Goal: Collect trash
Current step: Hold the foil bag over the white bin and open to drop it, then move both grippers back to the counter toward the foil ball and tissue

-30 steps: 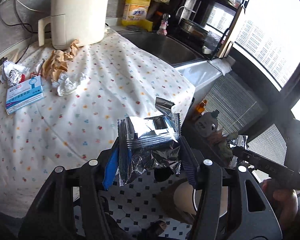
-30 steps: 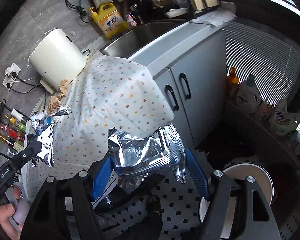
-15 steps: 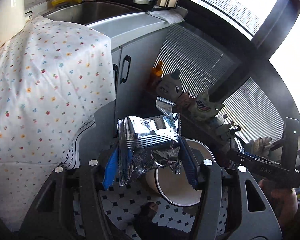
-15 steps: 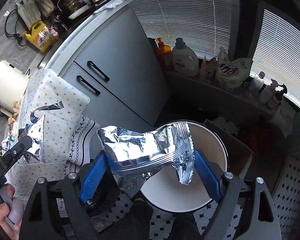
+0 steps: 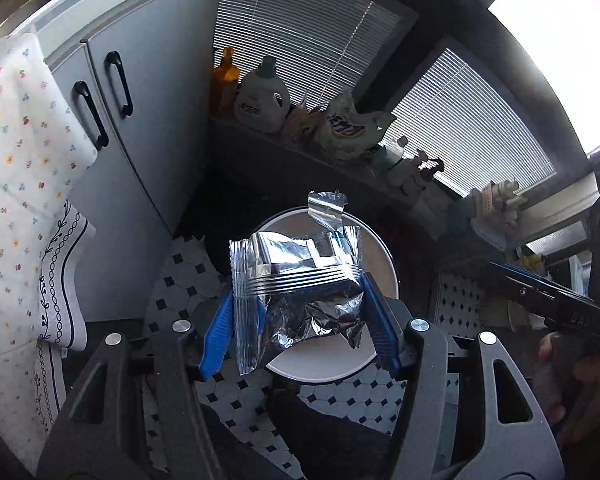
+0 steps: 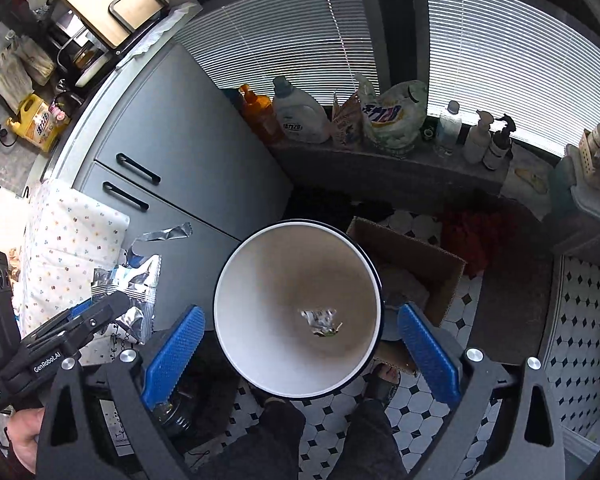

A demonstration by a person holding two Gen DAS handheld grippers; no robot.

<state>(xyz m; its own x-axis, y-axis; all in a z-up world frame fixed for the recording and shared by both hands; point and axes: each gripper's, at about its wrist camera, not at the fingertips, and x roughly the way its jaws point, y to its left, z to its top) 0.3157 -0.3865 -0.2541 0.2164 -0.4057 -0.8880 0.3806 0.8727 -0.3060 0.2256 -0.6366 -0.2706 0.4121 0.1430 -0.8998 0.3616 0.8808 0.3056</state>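
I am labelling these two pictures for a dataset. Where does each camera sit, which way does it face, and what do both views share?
Left wrist: on the left gripper, facing down at the white bin; its fingers clamp a foil wrapper; right hand at the edge.
Right wrist: on the right gripper, open, straight above the bin; legs and feet below.
Shared: bin, grey cabinet, wrapper, windowsill detergent jug.

Two foil wrappers point(image 5: 296, 280), one bin point(image 6: 296, 312)
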